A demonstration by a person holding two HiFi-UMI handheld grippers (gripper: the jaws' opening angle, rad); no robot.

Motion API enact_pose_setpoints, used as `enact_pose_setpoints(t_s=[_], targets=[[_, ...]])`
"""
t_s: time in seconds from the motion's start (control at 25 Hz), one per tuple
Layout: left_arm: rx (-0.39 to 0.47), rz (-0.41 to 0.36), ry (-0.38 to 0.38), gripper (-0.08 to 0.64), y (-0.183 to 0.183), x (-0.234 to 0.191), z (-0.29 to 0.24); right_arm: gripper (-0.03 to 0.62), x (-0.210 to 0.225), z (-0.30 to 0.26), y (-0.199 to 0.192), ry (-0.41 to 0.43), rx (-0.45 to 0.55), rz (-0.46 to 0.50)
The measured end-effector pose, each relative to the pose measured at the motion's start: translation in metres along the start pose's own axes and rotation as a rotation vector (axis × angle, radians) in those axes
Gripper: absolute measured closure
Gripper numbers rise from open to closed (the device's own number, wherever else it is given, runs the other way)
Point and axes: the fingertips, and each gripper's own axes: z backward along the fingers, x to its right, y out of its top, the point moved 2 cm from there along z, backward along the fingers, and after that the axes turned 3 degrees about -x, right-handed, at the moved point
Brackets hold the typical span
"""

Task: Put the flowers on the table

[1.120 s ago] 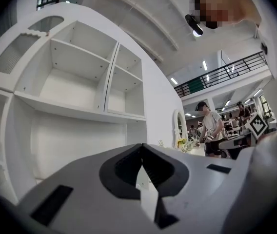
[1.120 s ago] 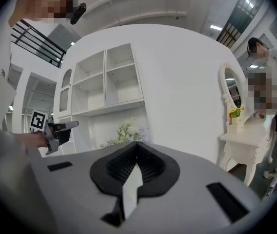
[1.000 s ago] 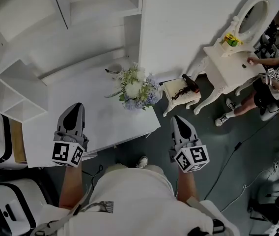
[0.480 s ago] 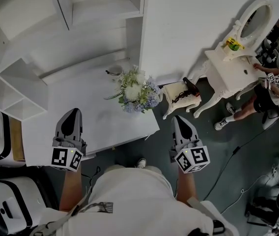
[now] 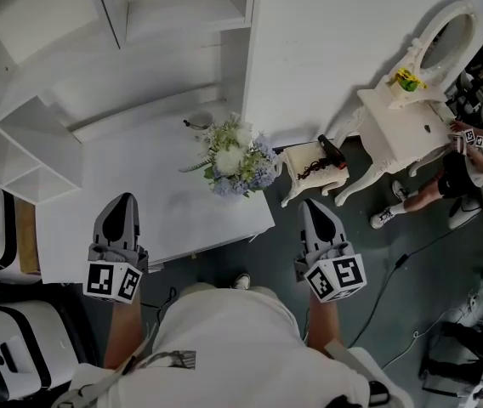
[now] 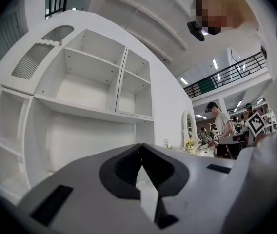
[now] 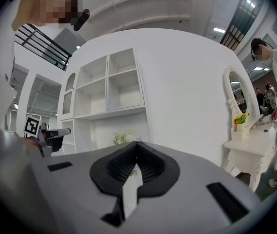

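Left tool (image 5: 122,201), right tool (image 5: 313,204): jaws together on both, nothing between them, held level close to the body. Beyond, the white surface (image 5: 139,185). Flowers (image 5: 235,158) sit on it toward the far right corner, well apart from either tool. Placing looks done; next move likely just keeps clear.

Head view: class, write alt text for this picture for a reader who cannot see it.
A bouquet of white and pale blue flowers with green leaves rests near the right edge of a white rectangular table, seen from above. The left tool and right tool, both shut and empty, are at the near side, apart from the bouquet.
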Motion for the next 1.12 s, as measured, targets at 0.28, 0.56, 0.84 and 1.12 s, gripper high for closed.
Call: enact_pose_setpoints(t_s=[0.28,0.56,0.84,1.12], targets=[[0.009,-0.006,-0.012,0.545,0.002,0.008,-0.005,0.581,0.004,0.006,0.000,-0.005,-0.001,0.004],[-0.003,0.004,-0.025,0.545,-0.002,0.013,-0.007,0.581,0.001,0.008,-0.004,0.006,-0.013,0.021],[-0.005,0.014,-0.030,0.545,-0.005,0.014,-0.008,0.581,0.000,0.007,-0.002,0.010,-0.011,0.027],[0.006,0.028,-0.034,0.545,-0.004,0.016,-0.009,0.581,0.000,0.008,-0.002,0.010,-0.006,0.033]])
